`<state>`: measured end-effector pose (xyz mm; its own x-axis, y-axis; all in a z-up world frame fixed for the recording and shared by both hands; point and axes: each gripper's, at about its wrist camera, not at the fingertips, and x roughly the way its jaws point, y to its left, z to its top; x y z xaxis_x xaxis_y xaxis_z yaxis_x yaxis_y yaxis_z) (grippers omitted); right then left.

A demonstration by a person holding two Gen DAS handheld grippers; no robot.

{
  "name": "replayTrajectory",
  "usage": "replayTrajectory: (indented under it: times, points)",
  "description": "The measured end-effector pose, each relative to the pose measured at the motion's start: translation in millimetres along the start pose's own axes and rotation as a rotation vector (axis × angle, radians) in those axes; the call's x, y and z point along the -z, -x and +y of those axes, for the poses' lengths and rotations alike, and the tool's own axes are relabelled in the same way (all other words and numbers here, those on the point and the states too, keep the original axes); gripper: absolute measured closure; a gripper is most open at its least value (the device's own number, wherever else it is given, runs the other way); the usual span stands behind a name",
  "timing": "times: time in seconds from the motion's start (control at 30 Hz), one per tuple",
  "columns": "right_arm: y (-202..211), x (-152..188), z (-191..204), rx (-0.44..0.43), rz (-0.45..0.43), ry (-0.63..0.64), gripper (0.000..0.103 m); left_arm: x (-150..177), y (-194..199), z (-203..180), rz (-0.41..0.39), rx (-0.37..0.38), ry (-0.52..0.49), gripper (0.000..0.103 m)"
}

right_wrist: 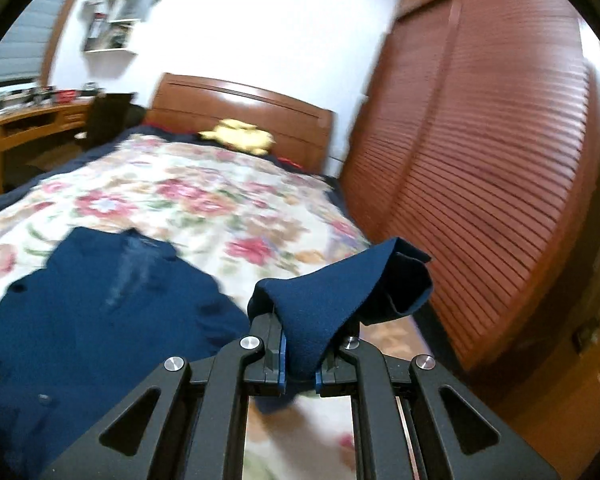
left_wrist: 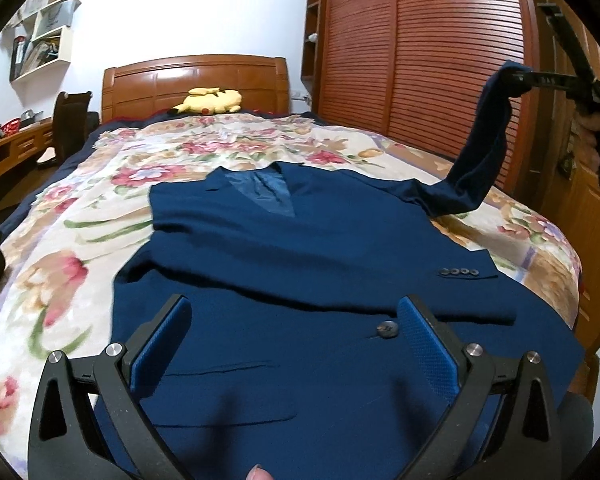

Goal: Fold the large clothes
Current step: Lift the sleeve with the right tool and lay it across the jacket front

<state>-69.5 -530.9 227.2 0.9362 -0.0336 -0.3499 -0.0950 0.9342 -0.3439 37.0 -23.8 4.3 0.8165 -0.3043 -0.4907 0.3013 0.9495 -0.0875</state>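
Note:
A navy blue suit jacket [left_wrist: 300,248] lies face up on the floral bedspread [left_wrist: 100,208], collar toward the headboard. One sleeve is folded across its chest, cuff buttons [left_wrist: 458,272] showing. My left gripper [left_wrist: 296,320] hovers open over the jacket's lower front, near the front button [left_wrist: 386,329], with nothing between its blue pads. The other sleeve [left_wrist: 484,152] is lifted off the bed at the right, its cuff [right_wrist: 340,292] pinched in my right gripper [right_wrist: 300,344], which is shut on it. The right gripper [left_wrist: 516,78] shows high at the right in the left wrist view.
A yellow plush toy [left_wrist: 212,101] rests by the wooden headboard [left_wrist: 196,80]. A slatted wooden wardrobe [left_wrist: 420,60] stands along the bed's right side. A desk and dark chair [left_wrist: 70,128] stand at the left, with wall shelves [left_wrist: 44,28] above.

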Motion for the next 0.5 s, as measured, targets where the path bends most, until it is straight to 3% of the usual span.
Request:
replayTrajectory:
  times: [0.2,0.37,0.5]
  points:
    - [31,-4,61,-0.161,-0.06,0.069,0.094,2,11,15,-0.016,-0.043,0.0,0.0]
    - [49,12,93,-0.269,-0.095,0.148,0.094,4,12,34,-0.006,-0.085,0.022,0.0]
    - [58,31,102,-0.35,-0.067,0.169,0.094,5,18,51,-0.009,-0.101,0.065,0.0]
